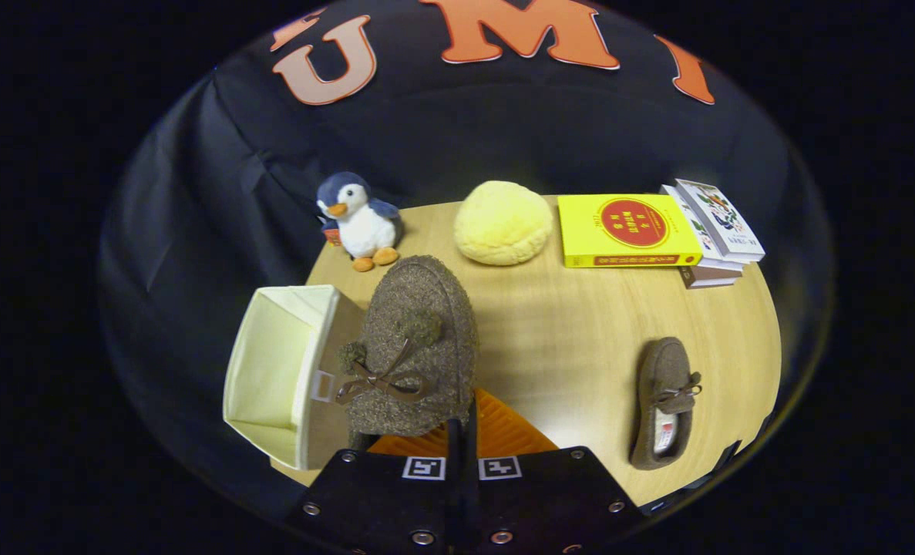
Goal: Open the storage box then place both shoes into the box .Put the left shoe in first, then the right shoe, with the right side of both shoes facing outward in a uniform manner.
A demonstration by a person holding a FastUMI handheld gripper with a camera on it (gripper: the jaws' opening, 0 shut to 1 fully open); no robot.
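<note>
A brown fuzzy shoe point(415, 347) with a bow and pompoms hangs toe-forward right ahead of my gripper point(461, 432), whose orange fingers point(503, 432) are shut on its heel end. It is held above the table, beside the open cream storage box point(272, 370), which stands at the table's left edge with its pulled-out drawer open upward. The second brown shoe point(664, 405) lies on the table point(565, 339) to the right, toe pointing away, its opening toward me.
Along the far side of the round wooden table sit a penguin plush point(358, 220), a yellow fluffy ball point(502, 223), a yellow book point(627, 230) and a stack of books point(715, 231). Black cloth hangs behind.
</note>
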